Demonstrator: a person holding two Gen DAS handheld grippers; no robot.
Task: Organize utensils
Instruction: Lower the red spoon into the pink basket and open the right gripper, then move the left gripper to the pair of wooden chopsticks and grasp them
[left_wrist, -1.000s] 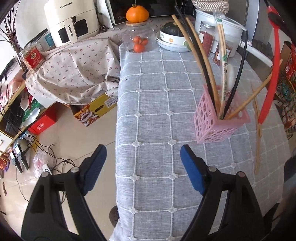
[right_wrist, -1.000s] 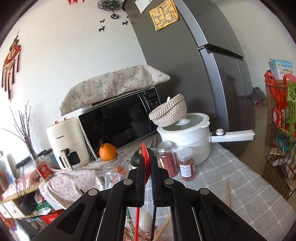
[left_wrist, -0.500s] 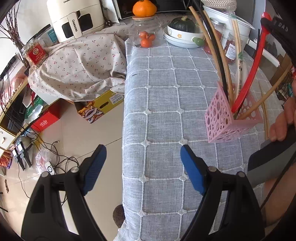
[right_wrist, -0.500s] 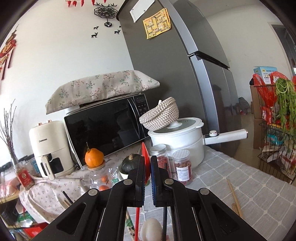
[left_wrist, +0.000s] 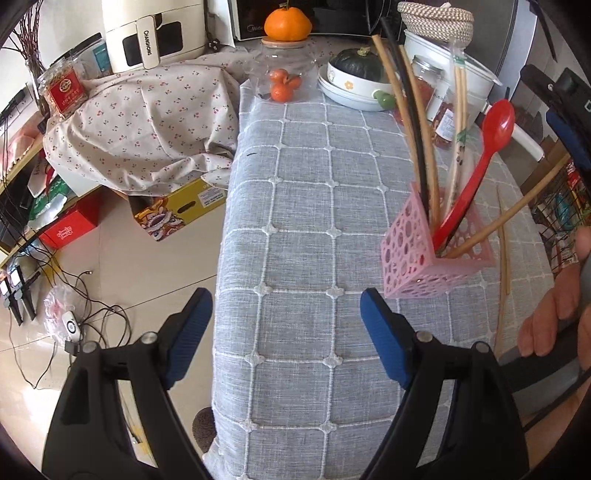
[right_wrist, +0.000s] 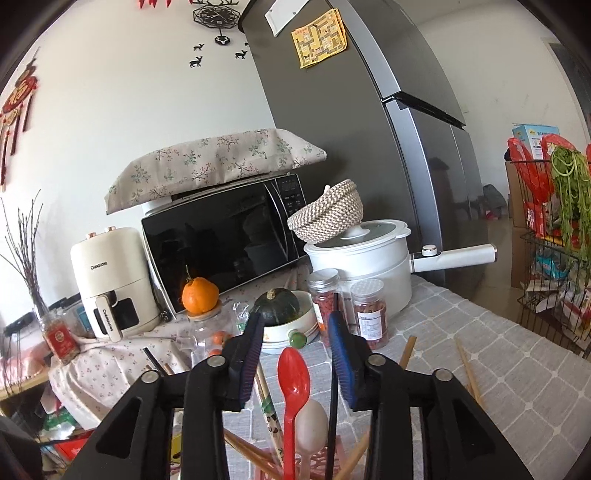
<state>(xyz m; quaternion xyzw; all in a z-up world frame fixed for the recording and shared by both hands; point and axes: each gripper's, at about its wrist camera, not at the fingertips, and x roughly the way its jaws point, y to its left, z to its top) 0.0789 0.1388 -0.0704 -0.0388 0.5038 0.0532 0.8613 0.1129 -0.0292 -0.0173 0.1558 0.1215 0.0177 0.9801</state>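
A pink perforated holder (left_wrist: 424, 254) stands on the grey checked tablecloth (left_wrist: 314, 206) and holds several chopsticks and a red spoon (left_wrist: 476, 173) upright. My left gripper (left_wrist: 286, 325) is open and empty, low over the cloth, left of the holder. My right gripper (right_wrist: 295, 339) is open just above the holder, with the red spoon (right_wrist: 293, 380) and a white spoon (right_wrist: 312, 424) standing free between its fingers. Loose wooden chopsticks (left_wrist: 503, 273) lie on the cloth right of the holder.
At the table's far end stand a glass jar (left_wrist: 282, 77) with an orange on its lid, a bowl with a green squash (left_wrist: 356, 83), spice jars (right_wrist: 369, 314), a white pot (right_wrist: 362, 258) and a microwave (right_wrist: 221, 243). The table's left edge drops to a cluttered floor (left_wrist: 110, 258).
My right gripper has opened and let go of the red spoon, which now stands in the pink holder. The left gripper has drifted slightly but stays open.
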